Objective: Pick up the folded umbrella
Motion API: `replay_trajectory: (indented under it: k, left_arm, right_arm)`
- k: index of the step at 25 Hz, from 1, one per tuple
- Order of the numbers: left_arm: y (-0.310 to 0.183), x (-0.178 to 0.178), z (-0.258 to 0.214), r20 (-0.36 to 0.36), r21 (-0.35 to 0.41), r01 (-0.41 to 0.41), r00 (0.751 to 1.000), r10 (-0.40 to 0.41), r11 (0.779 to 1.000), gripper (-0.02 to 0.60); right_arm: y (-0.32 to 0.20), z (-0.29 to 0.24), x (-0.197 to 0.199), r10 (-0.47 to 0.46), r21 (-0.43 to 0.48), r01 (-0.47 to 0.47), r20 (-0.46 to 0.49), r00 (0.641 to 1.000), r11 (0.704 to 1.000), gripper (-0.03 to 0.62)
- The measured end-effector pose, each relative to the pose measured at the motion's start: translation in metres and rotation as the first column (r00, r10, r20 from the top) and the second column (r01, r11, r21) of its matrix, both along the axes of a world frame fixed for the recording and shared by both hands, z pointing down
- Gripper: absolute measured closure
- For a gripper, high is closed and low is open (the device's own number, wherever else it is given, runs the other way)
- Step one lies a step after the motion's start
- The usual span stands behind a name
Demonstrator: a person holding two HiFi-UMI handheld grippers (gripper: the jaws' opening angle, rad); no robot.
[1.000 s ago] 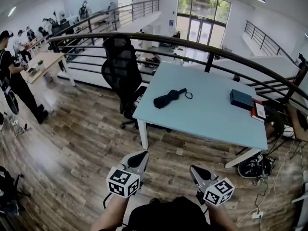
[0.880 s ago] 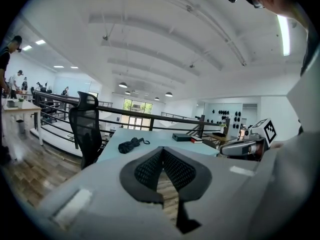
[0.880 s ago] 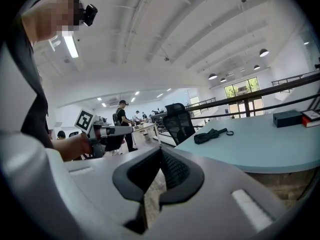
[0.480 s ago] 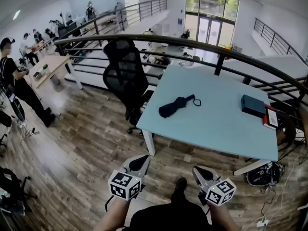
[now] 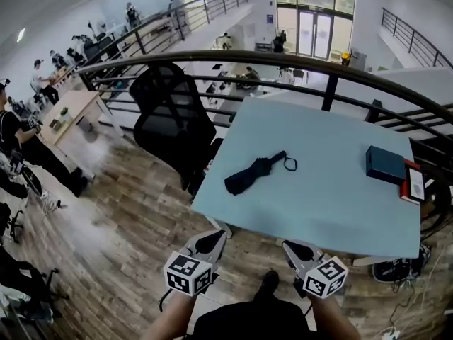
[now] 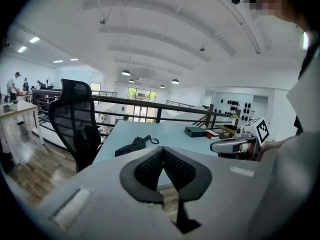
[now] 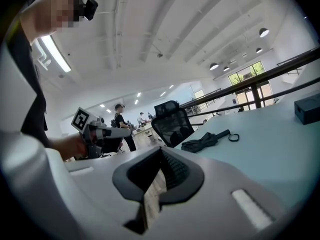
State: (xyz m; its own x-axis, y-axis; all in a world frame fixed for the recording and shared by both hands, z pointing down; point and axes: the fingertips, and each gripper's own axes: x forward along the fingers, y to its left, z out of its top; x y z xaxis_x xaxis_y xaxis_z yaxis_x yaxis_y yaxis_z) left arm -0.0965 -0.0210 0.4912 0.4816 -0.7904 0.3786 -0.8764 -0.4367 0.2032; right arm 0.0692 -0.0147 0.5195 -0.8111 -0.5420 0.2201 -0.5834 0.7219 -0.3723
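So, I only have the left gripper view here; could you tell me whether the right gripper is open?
Observer: No, the right gripper is shut, with nothing between its jaws.
Operator: Thanks. Are both grippers over the table?
Observer: No. The head view shows the left gripper and the right over the floor, short of the table's near edge.
Operator: How does the umbrella lie?
Observer: The umbrella lies diagonally, strap end away from us, fat end nearer the table's left edge.
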Motion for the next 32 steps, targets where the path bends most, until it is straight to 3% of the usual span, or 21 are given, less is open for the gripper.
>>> replay_trajectory:
  k: [8,16,24,32]
  left_arm:
    - [-0.064,0.039,-0.011,0.024,0.003,-0.014,1.000,0.013,1.000,0.575]
    - [-0.097,0.059,-0.013,0.038,0.013,-0.048,0.998,0.047,0.999,0.575]
    - [-0.156,0.046,-0.017,0.018,0.071,-0.057,0.998,0.055,0.996,0.575]
    - [-0.247,0.015,-0.012,-0.014,0.086,-0.087,0.996,0.088,0.993,0.575]
  right_arm:
    - [-0.061,0.001,0.044,0.008,-0.008,-0.008,0.005,1.000,1.000,0.592]
    - [-0.091,0.007,0.079,0.084,-0.033,-0.083,0.024,0.996,0.996,0.592]
    - [-0.128,0.009,0.057,0.064,-0.035,-0.065,-0.020,0.998,0.997,0.592]
    - [-0.215,0.002,0.019,0.079,-0.024,-0.080,-0.049,0.996,0.996,0.592]
